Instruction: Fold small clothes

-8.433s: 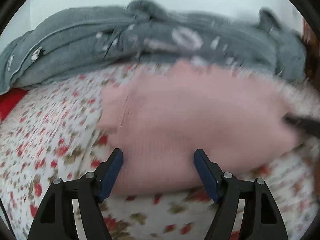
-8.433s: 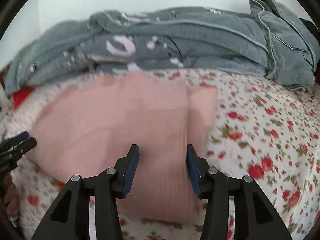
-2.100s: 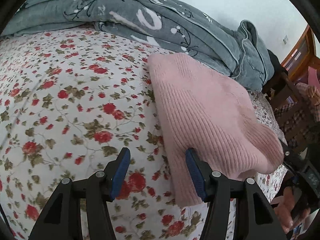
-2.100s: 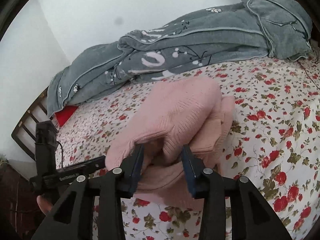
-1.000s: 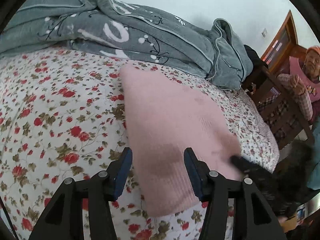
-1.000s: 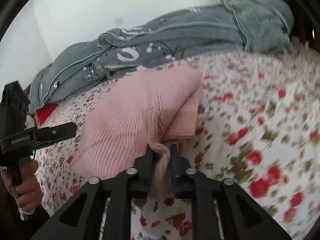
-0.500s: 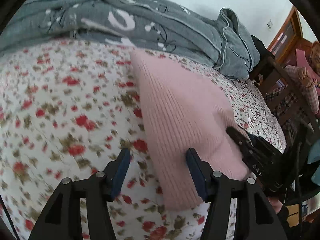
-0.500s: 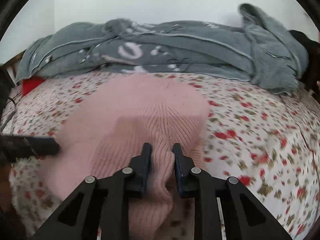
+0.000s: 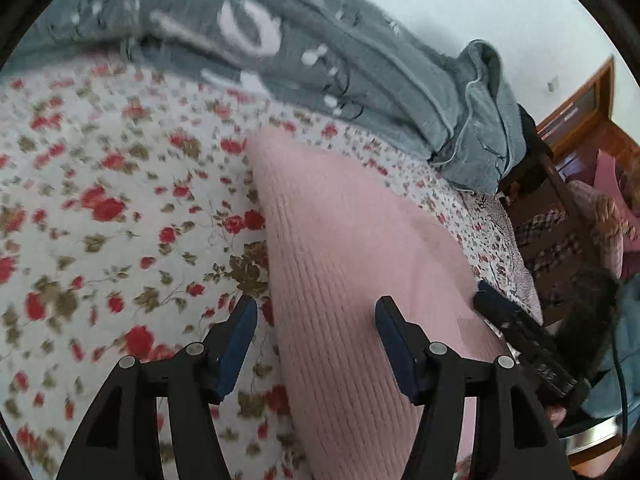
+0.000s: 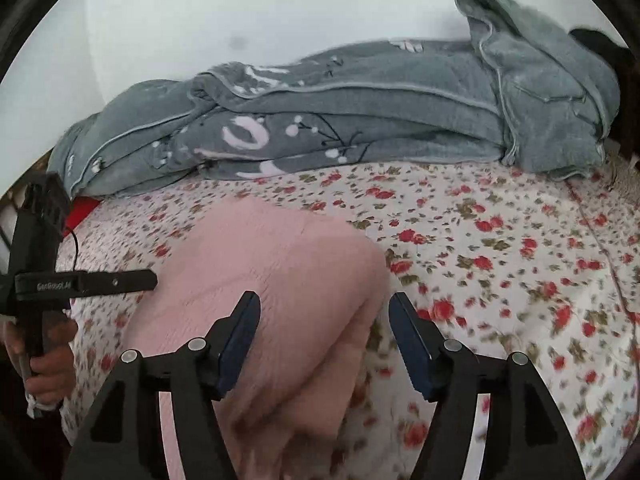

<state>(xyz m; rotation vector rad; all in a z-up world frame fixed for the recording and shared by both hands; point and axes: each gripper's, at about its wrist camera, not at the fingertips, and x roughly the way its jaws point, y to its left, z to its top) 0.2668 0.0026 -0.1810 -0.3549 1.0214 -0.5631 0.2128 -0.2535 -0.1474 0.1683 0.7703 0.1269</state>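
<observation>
Since a second ago the right hand-held gripper (image 10: 324, 320) has let go of the folded pink ribbed knit garment (image 10: 280, 280) it was pinching; its blue-padded jaws are opening and now stand spread, with the garment's rounded right edge lying below and between them but neither pad pressing it. Beyond that edge the bed's white sheet printed with red roses (image 10: 500, 248) runs to the right, and a crumpled grey-green blanket with pale markings (image 10: 360, 120) is heaped along the far side against a plain white wall.

Over on the other side, the left hand-held gripper (image 9: 314, 320) is also opening, its jaws apart over the garment's (image 9: 352, 248) near left edge; the left pad hangs over the flowered sheet (image 9: 100, 200) and the right pad over the pink knit, seemingly without gripping, though motion blur makes contact hard to judge. In the right wrist view, a hand (image 10: 48, 352) holds the left tool's black handle at the frame's left. The garment lies flat near the middle of the bed, well short of the blanket (image 9: 360, 64). Dark wooden furniture (image 9: 560, 200) stands past the bed's right end.
</observation>
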